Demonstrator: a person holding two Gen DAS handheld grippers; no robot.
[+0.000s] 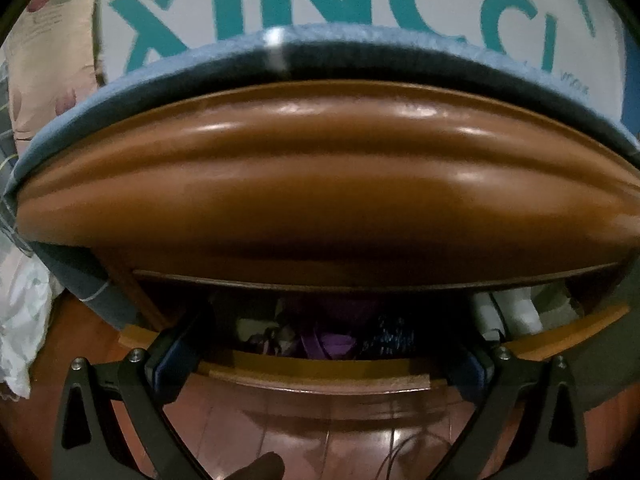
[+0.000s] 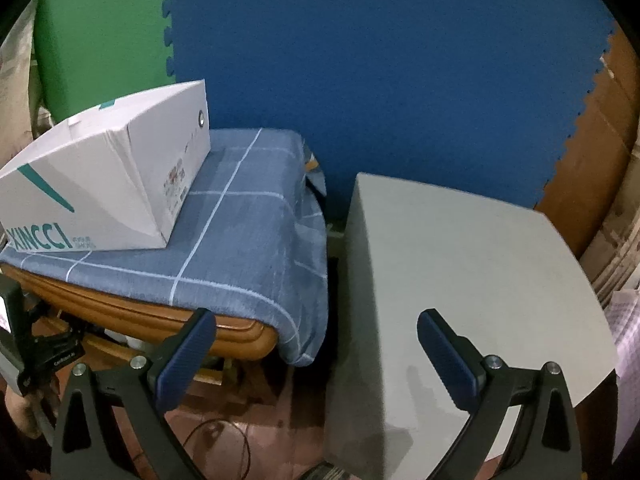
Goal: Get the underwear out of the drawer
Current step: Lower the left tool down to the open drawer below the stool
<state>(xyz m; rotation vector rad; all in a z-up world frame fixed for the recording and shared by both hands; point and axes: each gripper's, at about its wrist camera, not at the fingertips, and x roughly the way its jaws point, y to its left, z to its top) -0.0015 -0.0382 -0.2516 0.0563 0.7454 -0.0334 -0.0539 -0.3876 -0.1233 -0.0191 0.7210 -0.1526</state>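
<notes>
Left gripper [image 1: 320,364], jaws spread, sits at the part-open drawer [image 1: 320,374] holding purple underwear [image 1: 336,342]; right gripper [image 2: 316,354], jaws spread, hovers beside the tabletop [image 2: 480,248].

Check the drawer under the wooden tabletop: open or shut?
Open, partway. The drawer front edge sits out from under the wooden tabletop, leaving a gap where purple fabric shows inside. Left gripper fingers reach into that gap.
</notes>
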